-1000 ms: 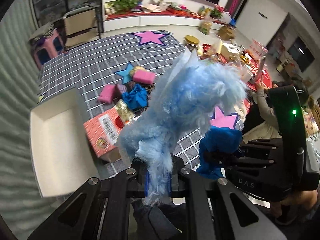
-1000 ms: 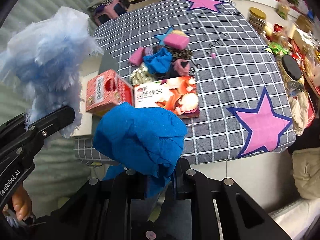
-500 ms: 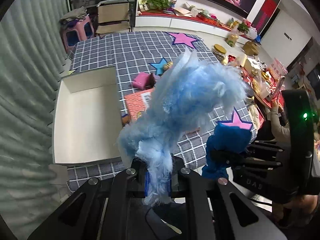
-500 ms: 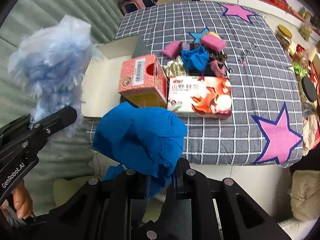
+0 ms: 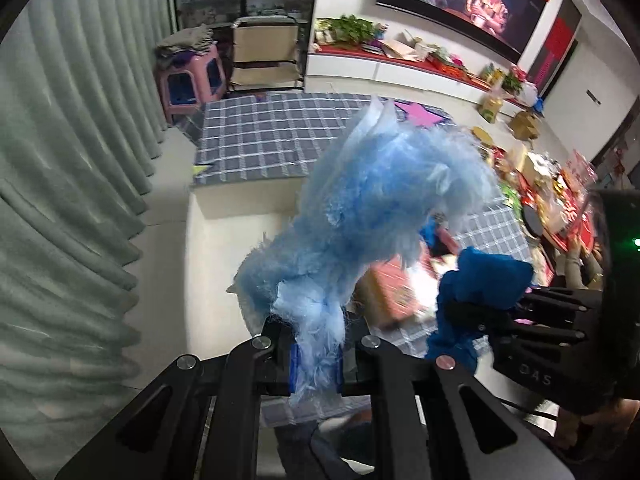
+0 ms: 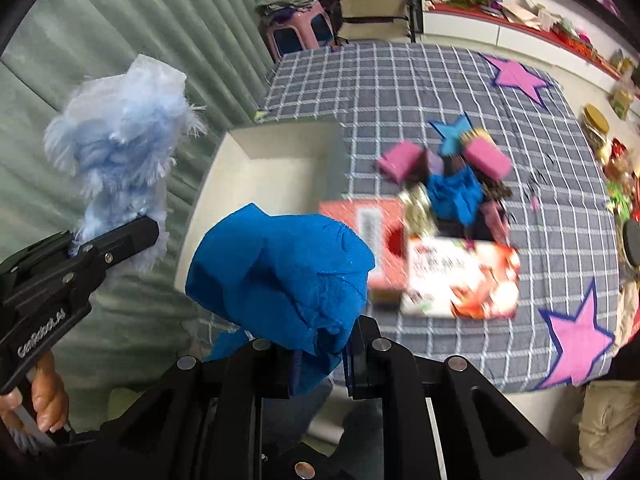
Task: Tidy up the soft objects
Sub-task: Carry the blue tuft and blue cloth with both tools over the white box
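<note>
My left gripper (image 5: 316, 364) is shut on a fluffy light-blue soft toy (image 5: 372, 216), held up in the air; it also shows in the right wrist view (image 6: 120, 148). My right gripper (image 6: 320, 360) is shut on a crumpled dark-blue cloth (image 6: 280, 276), which shows in the left wrist view (image 5: 476, 292) too. An open white box (image 6: 276, 176) lies on the left of the checked table (image 6: 400, 92). Pink sponges (image 6: 486, 158) and another blue cloth (image 6: 454, 196) lie in a pile further back.
A red carton (image 6: 376, 236) and a printed tissue box (image 6: 460, 280) stand beside the white box. Green curtains (image 5: 72, 160) hang on the left. A pink stool (image 5: 188, 80) and a chair (image 5: 264, 52) stand behind the table. Cluttered goods (image 5: 552, 184) lie at the right.
Both grippers have risen and swung left with their loads. The white box has come more into the middle of both views. The grips have not changed.
</note>
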Action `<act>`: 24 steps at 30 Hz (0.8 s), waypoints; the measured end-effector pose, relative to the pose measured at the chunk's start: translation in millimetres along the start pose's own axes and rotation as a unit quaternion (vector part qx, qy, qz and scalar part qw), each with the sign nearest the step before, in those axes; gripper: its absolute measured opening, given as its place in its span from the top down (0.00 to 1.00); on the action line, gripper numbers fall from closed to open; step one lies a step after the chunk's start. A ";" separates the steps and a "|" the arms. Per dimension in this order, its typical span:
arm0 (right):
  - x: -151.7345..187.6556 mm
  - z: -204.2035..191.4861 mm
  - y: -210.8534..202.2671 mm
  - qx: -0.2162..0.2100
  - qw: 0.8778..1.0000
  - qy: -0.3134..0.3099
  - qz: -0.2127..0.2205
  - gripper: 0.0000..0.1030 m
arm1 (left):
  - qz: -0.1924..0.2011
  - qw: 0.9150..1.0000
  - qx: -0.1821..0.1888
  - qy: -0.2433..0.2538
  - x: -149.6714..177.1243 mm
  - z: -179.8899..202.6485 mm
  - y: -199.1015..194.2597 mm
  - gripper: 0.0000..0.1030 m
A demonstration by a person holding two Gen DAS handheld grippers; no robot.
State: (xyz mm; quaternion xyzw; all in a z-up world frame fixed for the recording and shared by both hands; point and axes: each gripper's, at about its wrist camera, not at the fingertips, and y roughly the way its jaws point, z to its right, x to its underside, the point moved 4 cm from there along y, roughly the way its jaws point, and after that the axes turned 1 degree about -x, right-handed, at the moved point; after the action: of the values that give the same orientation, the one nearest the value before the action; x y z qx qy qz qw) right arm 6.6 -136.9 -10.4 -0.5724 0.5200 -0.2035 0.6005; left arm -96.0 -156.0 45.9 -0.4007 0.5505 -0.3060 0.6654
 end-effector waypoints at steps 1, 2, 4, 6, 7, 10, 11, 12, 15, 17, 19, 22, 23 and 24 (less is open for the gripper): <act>-6.9 -6.1 3.6 0.000 1.000 -0.002 0.002 0.83 | -0.002 1.000 -0.003 -0.004 -1.9 -8.8 2.5 0.87; -12.2 -11.2 7.1 0.000 1.000 -0.003 0.003 0.83 | -0.006 1.000 -0.004 -0.010 -3.8 -18.5 5.3 0.87; -22.0 -21.3 15.0 0.000 1.000 -0.007 -0.001 0.83 | -0.012 1.000 -0.007 -0.021 -6.8 -37.7 10.4 0.87; -31.7 -32.2 24.1 -0.002 1.000 -0.013 -0.006 0.83 | -0.021 0.999 -0.012 -0.031 -9.3 -56.5 17.8 0.87; -34.9 -36.6 27.8 -0.002 1.000 -0.016 -0.010 0.83 | -0.025 0.999 -0.013 -0.033 -9.6 -63.2 21.3 0.87; -41.8 -49.1 42.2 -0.004 0.999 -0.023 -0.029 0.83 | -0.048 0.998 -0.013 -0.029 -7.4 -74.4 36.0 0.87; -43.6 -52.2 47.8 -0.005 0.999 -0.024 -0.036 0.83 | -0.055 0.998 -0.010 -0.027 -7.1 -76.1 40.7 0.87; -45.1 -53.1 53.0 -0.004 0.999 -0.024 -0.042 0.83 | -0.061 0.998 -0.008 -0.023 -6.3 -77.7 45.7 0.87; -48.7 -54.7 65.9 0.000 0.998 -0.021 -0.058 0.83 | -0.076 0.997 -0.005 -0.014 -7.7 -79.4 58.3 0.87; -51.1 -54.5 72.0 0.004 0.998 -0.019 -0.066 0.83 | -0.084 0.996 -0.001 -0.011 -9.4 -80.0 64.8 0.87; -54.4 -54.5 77.4 0.007 0.997 -0.018 -0.073 0.83 | -0.092 0.996 0.002 -0.010 -11.1 -80.4 71.5 0.87; -59.3 -55.6 86.5 0.010 0.996 -0.015 -0.082 0.83 | -0.105 0.994 0.007 -0.009 -13.2 -83.1 83.7 0.87; -59.8 -56.0 88.5 0.010 0.996 -0.014 -0.084 0.83 | -0.110 0.994 0.007 -0.007 -12.5 -82.9 87.1 0.87; -60.5 -56.9 91.8 0.010 0.996 -0.013 -0.089 0.83 | -0.112 0.994 0.006 -0.005 -12.7 -84.6 88.6 0.87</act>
State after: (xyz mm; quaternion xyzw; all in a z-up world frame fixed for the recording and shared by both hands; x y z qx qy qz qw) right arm -97.2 -89.1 -58.1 -0.6126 0.4572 -0.2537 0.5928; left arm -184.4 -118.3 -31.2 -0.4575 0.4963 -0.3803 0.6323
